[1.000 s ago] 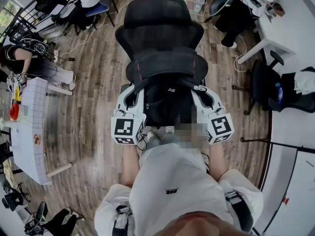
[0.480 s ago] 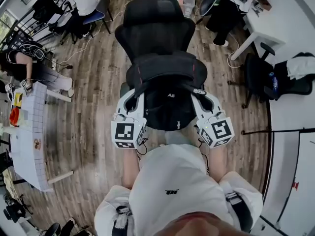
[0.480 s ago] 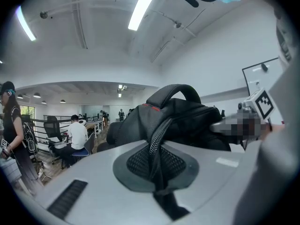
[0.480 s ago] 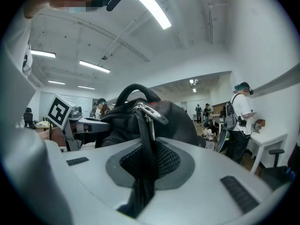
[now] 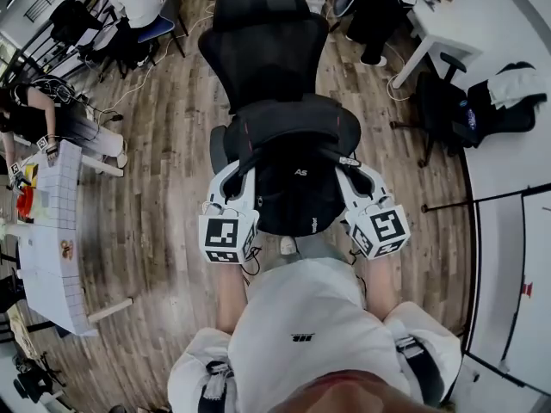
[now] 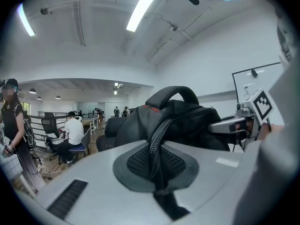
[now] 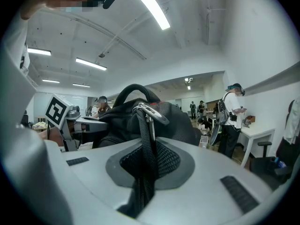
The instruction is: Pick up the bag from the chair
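A black backpack [image 5: 295, 175] hangs between my two grippers in front of the black office chair [image 5: 263, 46]. My left gripper [image 5: 244, 167] is shut on the bag's left shoulder strap [image 6: 158, 144], which runs up from between the jaws to the bag [image 6: 187, 118]. My right gripper [image 5: 346, 163] is shut on the other strap [image 7: 146, 144], a metal clip showing at its top. The bag's top handle [image 7: 136, 89] arches above its body. Each gripper view shows the opposite gripper's marker cube beside the bag.
The chair's seat and armrest [image 5: 219, 149] lie just behind the bag. A white table [image 5: 47, 231] stands at the left with seated people [image 5: 52, 110] near it. Desks and another black chair [image 5: 448, 114] are at the right. Wood floor [image 5: 164, 188] lies around.
The bag has stayed held by both grippers while it and the grippers drew back from the chair. More of the chair's backrest now shows beyond the bag.
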Motion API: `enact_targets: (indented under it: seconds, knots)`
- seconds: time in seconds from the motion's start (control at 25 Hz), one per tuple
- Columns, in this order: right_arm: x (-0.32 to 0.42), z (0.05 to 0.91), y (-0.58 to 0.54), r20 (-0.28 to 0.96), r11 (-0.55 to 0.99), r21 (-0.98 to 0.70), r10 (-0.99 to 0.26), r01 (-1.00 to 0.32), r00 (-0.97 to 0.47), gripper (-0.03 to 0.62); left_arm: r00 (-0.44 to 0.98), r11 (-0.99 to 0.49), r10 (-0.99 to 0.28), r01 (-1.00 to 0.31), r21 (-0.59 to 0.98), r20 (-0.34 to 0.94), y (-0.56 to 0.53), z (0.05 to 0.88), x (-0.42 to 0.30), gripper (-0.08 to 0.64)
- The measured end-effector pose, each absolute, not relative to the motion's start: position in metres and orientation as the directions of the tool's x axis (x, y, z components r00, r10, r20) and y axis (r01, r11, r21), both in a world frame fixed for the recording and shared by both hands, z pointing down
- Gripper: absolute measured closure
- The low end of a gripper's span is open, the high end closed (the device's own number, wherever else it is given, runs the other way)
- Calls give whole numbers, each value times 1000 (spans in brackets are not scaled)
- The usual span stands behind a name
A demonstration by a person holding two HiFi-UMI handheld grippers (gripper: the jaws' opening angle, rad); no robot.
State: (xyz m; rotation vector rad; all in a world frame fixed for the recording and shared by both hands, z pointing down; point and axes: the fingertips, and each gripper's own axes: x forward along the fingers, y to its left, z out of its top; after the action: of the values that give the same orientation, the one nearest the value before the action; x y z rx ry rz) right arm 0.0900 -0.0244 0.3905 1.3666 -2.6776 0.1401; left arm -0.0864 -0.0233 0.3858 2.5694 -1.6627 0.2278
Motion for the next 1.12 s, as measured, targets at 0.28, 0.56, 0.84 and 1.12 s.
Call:
enact_targets:
  seconds: [0.28,0.56,0.84,1.12]
  knots:
    - [95,383,27,154,593,-32,-793,-805,-590,574,404,-412,-901,-911,-23,158,29,376,-81,543]
    - [111,372,55,129,632,-39,-765,-774,-631,574,368,-378,-919,-924,-52,138,65,364,-65,543]
    - [125,369,56,132,681,-17,-724,-732,-677,575,298,-305,-945,-952,-37,132,78,362,-49,543]
    - [129,366,60,134,691,-4,-716,-723,-685,575,285,-291,-949,-956,-30,132,87,361,-44,543]
